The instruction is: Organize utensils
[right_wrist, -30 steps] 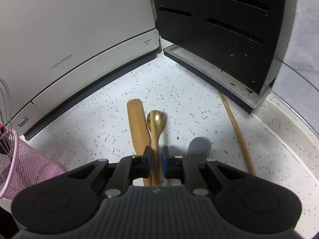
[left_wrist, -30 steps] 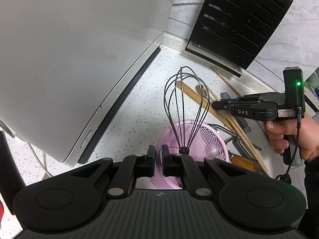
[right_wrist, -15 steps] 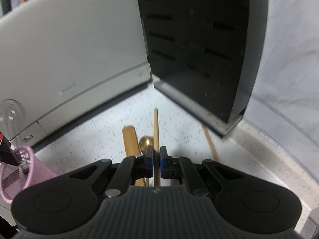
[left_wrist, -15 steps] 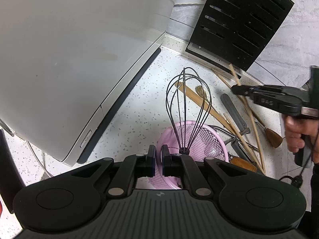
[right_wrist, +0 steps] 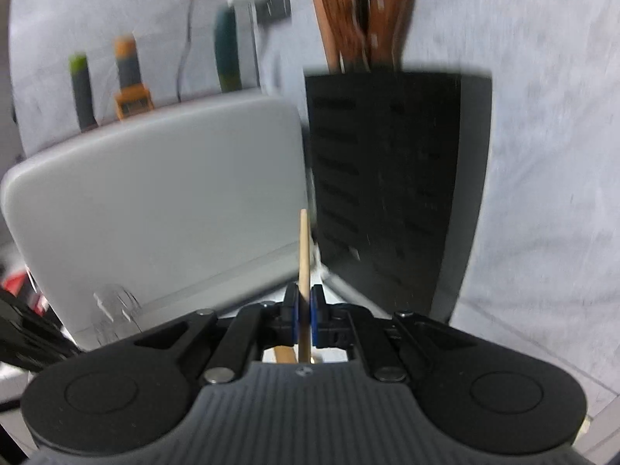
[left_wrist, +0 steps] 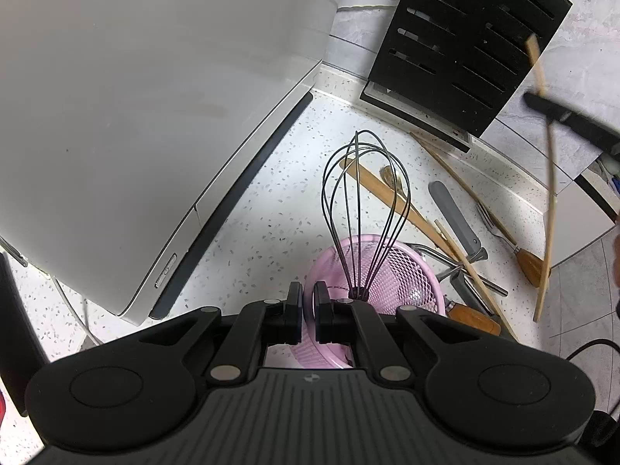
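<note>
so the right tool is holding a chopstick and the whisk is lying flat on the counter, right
Not quite. The right tool is shut on the chopstick, but the left wrist view shows the whisk standing upright in the pink basket, not flat on the counter.

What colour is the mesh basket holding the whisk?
Pink basket; clearest in the left wrist view.

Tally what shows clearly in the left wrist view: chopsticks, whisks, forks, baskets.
Thin wooden chopsticks: 3 (one in the right tongs, two on the counter)
Black wire whisk: 1
Wooden-handled metal fork: 1
Pink mesh basket: 1
Total: 6
</note>
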Action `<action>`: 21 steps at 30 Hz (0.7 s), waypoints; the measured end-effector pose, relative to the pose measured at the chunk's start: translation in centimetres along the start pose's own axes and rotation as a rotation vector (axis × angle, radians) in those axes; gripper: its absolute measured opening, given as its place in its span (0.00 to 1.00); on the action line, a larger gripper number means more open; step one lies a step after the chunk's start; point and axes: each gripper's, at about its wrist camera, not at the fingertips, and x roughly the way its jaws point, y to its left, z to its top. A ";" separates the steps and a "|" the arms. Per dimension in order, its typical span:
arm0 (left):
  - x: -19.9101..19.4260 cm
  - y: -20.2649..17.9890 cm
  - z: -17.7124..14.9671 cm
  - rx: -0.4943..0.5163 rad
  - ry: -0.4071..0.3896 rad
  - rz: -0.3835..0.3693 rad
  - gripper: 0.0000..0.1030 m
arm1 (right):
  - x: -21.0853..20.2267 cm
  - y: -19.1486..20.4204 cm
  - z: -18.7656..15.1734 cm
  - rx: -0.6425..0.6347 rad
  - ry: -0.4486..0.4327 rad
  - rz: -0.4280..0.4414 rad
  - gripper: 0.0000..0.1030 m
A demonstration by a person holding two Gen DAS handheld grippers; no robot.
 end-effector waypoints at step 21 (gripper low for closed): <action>0.2 -0.1 0.0 0.005 0.001 -0.002 0.05 | -3.9 8.8 -0.5 0.084 -0.526 0.172 0.02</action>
